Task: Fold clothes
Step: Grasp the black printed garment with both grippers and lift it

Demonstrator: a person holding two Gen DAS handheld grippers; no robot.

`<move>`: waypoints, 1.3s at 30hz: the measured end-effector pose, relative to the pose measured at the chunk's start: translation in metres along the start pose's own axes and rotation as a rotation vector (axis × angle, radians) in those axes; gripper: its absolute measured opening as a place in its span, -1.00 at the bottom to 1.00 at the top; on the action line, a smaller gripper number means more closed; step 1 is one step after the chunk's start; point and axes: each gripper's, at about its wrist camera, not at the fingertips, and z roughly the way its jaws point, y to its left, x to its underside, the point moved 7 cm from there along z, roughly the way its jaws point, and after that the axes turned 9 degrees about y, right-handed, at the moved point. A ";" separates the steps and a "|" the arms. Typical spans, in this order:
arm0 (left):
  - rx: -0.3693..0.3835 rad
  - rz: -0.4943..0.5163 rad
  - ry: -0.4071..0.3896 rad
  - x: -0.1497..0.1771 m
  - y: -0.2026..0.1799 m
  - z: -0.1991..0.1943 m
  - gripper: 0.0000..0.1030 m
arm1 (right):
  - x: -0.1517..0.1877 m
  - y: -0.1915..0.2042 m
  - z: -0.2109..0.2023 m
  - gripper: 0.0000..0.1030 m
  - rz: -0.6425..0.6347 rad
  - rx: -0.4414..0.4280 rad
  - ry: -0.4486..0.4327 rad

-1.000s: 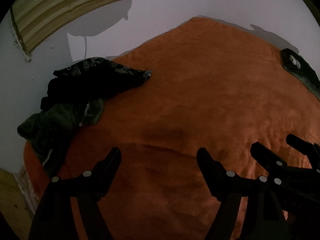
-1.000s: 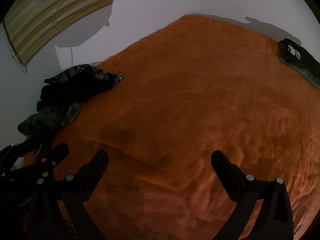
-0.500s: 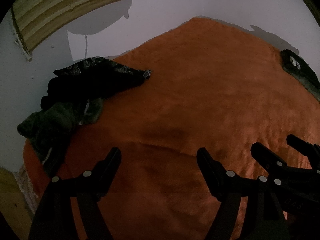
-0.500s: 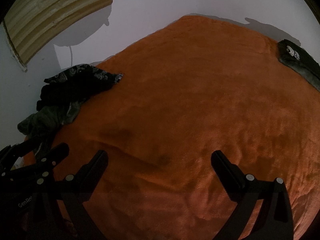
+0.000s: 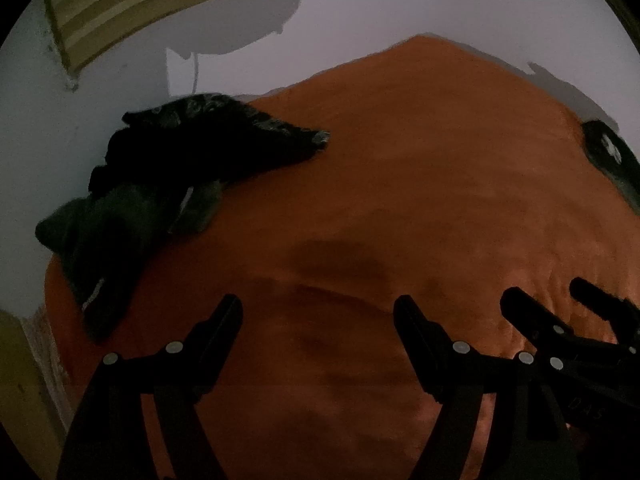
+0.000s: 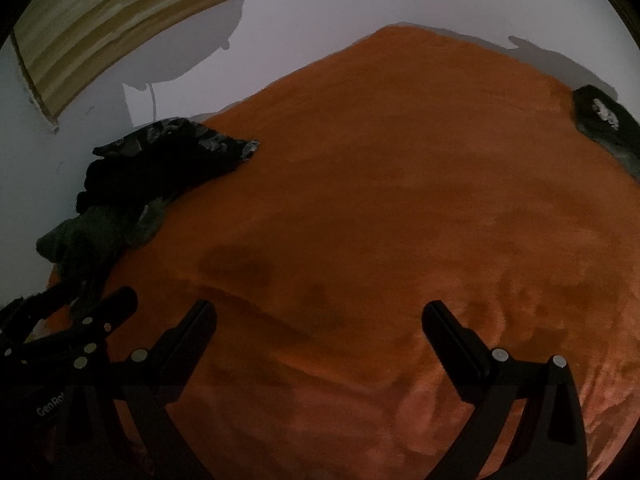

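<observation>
Blanket bare between clothes.

The wide orange plush blanket lay bare across its middle and near side, free room for either gripper. A heap of dark crumpled clothes blocked the blanket's far-left edge against the white wall. A dark folded garment with a white print occupied the blanket's far-right corner. Both obstacles sat well apart.
</observation>
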 end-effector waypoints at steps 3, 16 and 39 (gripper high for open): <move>-0.001 -0.013 0.001 -0.009 0.012 0.008 0.53 | -0.010 0.010 0.011 0.99 -0.010 -0.031 0.001; -0.017 -0.083 0.021 -0.042 0.072 0.045 0.53 | -0.055 0.059 0.059 0.99 -0.148 -0.026 0.001; 0.117 -0.215 0.069 -0.149 0.196 0.145 0.53 | -0.169 0.161 0.174 0.99 -0.274 -0.152 0.045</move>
